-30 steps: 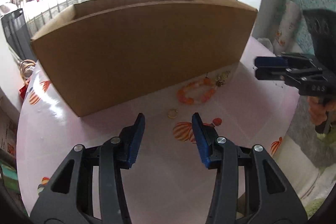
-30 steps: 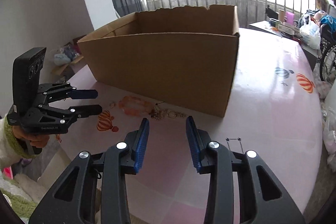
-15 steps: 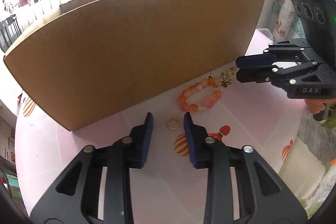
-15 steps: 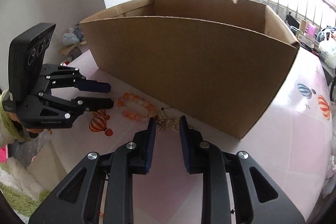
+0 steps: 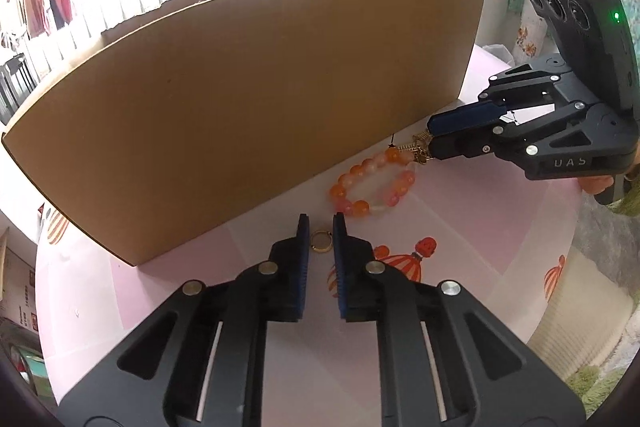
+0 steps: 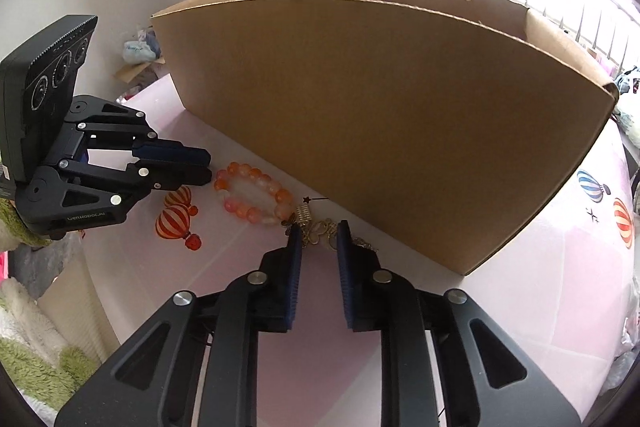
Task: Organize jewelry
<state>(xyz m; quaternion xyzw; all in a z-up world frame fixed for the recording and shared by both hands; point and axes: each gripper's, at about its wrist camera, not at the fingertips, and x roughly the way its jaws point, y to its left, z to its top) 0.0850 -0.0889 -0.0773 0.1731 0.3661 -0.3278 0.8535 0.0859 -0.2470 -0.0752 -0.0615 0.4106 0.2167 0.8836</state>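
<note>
A: What does the left wrist view give?

B: The left gripper (image 5: 321, 227) sits low over the pink table (image 5: 460, 227). Its jaws have just been closing, and a small gold ring (image 5: 321, 241) lies flat between the blue pads (image 5: 305, 251). A thin gap shows on each side of the ring, so nothing is clamped. Just beyond lies an orange bead bracelet (image 5: 372, 183), near the foot of the cardboard box (image 5: 256, 99). At the right, the right gripper (image 5: 434, 141) has its tips at a gold chain (image 5: 418, 151) by the bracelet's far end.

A: And the right wrist view?

B: The right gripper (image 6: 318, 235) has also just been closing. Its jaws are narrow but parted, with the gold chain (image 6: 320, 229) lying between the tips; whether the pads press on it cannot be told. The bracelet (image 6: 252, 197) rests to the left of it, touching the chain's end. Further left the left gripper (image 6: 204, 167) points at the bracelet, above balloon prints on the table (image 6: 520, 299). The box (image 6: 380, 115) stands behind everything.
</note>
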